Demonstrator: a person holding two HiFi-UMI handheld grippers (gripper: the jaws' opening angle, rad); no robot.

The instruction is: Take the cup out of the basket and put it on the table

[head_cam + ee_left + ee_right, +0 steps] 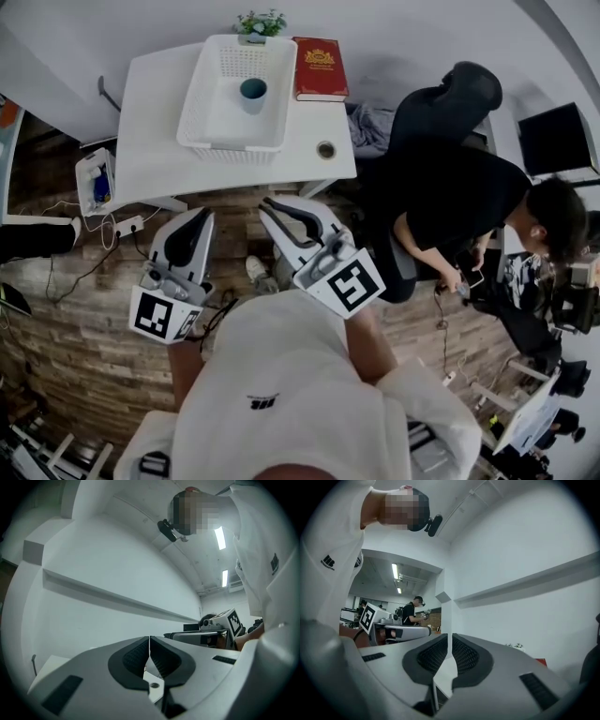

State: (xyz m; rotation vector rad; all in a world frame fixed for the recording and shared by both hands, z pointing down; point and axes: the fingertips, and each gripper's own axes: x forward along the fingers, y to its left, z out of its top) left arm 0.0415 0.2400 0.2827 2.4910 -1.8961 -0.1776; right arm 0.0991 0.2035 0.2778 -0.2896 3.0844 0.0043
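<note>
1. Cup [252, 91]: teal, upright, open mouth up. It stands inside the white basket [202, 103], toward the far right of the basket floor. Nothing touches it.
2. Basket: latticed walls, sitting on the white table [150, 122] at its far middle.
3. Red book [320, 68]: flat on the table, just beside the basket's right wall.
4. Small green plant [261, 23]: at the table's far edge, behind the basket.
5. Small round ring-like object [325, 149]: on the table's near right corner; too small to identify.
6. Left gripper [203, 217]: over the wooden floor [84, 328], short of the table's near edge and well apart from the cup. The left gripper view [149, 644] shows its jaws together with nothing between them.
7. Right gripper [266, 207]: beside the left one, also short of the table. The right gripper view [450, 641] shows jaws closed to a sliver, empty.
8. Seated person in black [469, 202]: to the right of the table, on a dark chair [450, 98].
</note>
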